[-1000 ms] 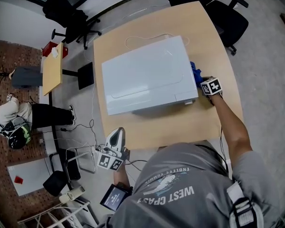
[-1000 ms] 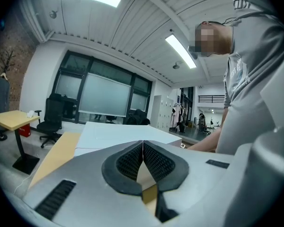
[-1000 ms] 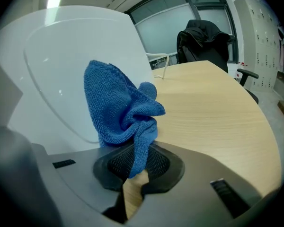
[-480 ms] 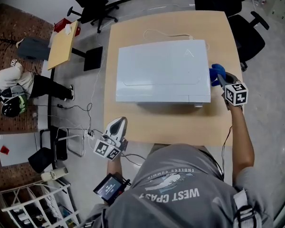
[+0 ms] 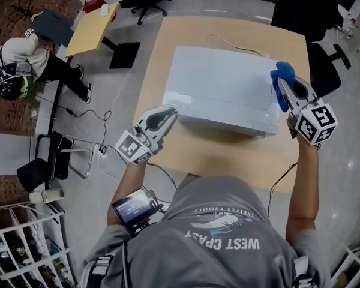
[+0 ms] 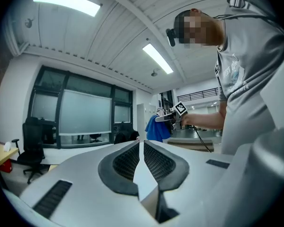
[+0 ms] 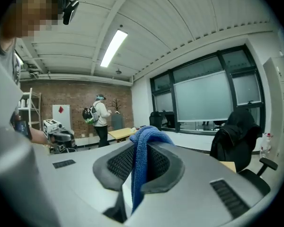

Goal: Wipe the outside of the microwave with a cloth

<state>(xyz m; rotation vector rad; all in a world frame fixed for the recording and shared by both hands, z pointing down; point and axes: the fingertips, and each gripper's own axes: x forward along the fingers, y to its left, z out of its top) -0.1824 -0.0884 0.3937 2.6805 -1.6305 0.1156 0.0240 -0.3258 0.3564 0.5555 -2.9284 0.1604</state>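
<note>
Our right gripper (image 7: pixel 141 148) has its jaws nearly closed, clamped on a fold of the blue cloth (image 5: pixel 284 73), which bunches over the tips and trails down between them. The cloth is at the far right corner of the microwave (image 5: pixel 222 89); we cannot tell whether it touches the casing. Our left gripper (image 6: pixel 142 148) is closed with nothing in it, and sits just beside the near left corner of the microwave.

We see three risks. Only a narrow fold is pinched, so dragging it across the top could pull the cloth free. If the bunch shifts off the tips, bare jaws could scrape the white casing. A hard sideways push might slide the microwave on the table (image 5: pixel 228 158), since nothing braces it, and a stroke along the far edge could snag the cable (image 5: pixel 228 39) lying there.

The microwave's long axis runs left to right across the table, slightly skewed. We judge that its front faces near, toward us, because the cable leaves the far side.
</note>
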